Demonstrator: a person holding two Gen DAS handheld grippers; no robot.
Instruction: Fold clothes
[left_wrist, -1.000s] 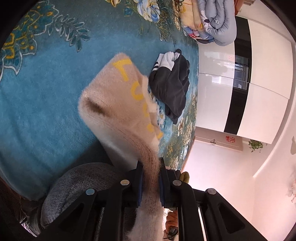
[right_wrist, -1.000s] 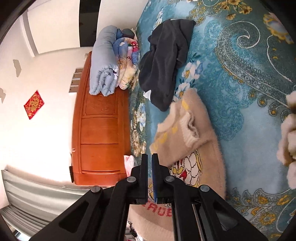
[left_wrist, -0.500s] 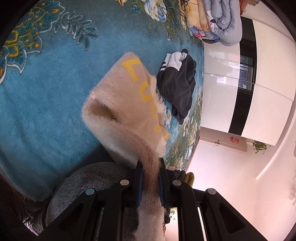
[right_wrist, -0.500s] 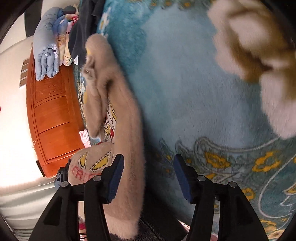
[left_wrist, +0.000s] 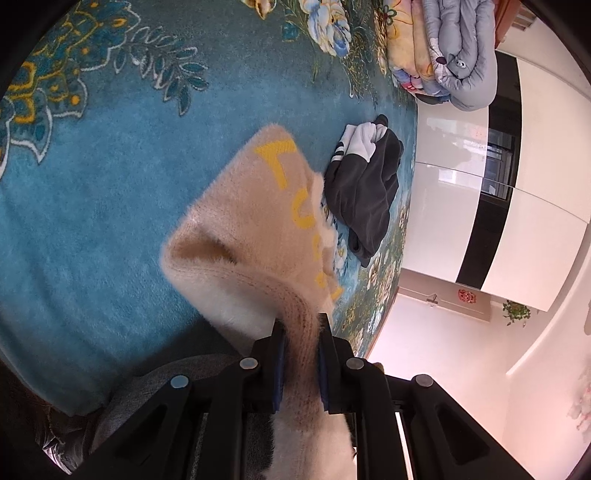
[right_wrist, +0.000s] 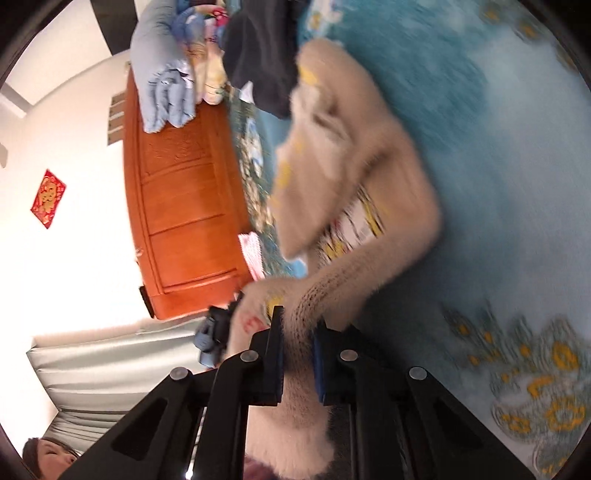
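A fuzzy beige sweater (left_wrist: 266, 218) with yellow letters lies partly folded on the blue floral bedspread (left_wrist: 92, 192). My left gripper (left_wrist: 300, 325) is shut on the sweater's edge near the bed's front. In the right wrist view the sweater (right_wrist: 369, 177) stretches from the bed into my right gripper (right_wrist: 298, 321), which is shut on its hem. That view is blurred by motion.
A crumpled dark garment (left_wrist: 365, 188) with white trim lies beyond the sweater; it also shows in the right wrist view (right_wrist: 262, 51). Folded quilts (left_wrist: 454, 48) are stacked at the bed's head against an orange wooden headboard (right_wrist: 181, 206). White wardrobe (left_wrist: 517, 206) stands beside the bed.
My right gripper opened over the sweater's hem, then shut on it and is lifting it. My left gripper kept its hold; the sweater shifted slightly.
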